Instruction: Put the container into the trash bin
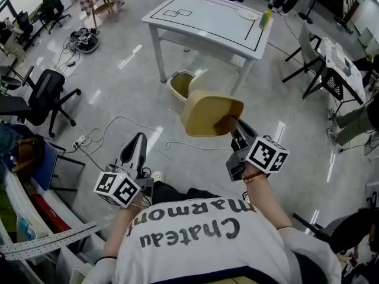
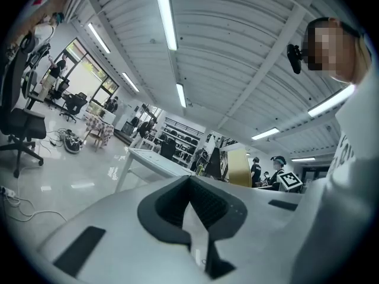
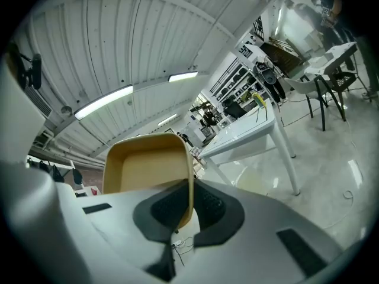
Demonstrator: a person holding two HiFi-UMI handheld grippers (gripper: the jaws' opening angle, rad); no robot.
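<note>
A tan, open-topped container (image 1: 210, 112) hangs tilted in the air in front of me, with my right gripper (image 1: 233, 126) shut on its wall. In the right gripper view the container (image 3: 145, 167) stands between the dark pads, its rim pinched at my right gripper (image 3: 190, 201). The cream trash bin (image 1: 182, 85) stands on the floor just beyond the container, beside a leg of the white table (image 1: 207, 18). My left gripper (image 1: 141, 138) is lower left, shut and empty. In the left gripper view, that gripper (image 2: 190, 185) points toward the table, with the container (image 2: 238, 166) at right.
A green bottle (image 1: 265, 19) and a white plate lie on the table's far right corner. Black office chairs (image 1: 41, 96) stand at left, and cables (image 1: 118, 123) trail over the floor near my feet. A chair and desk (image 1: 323, 64) are at right.
</note>
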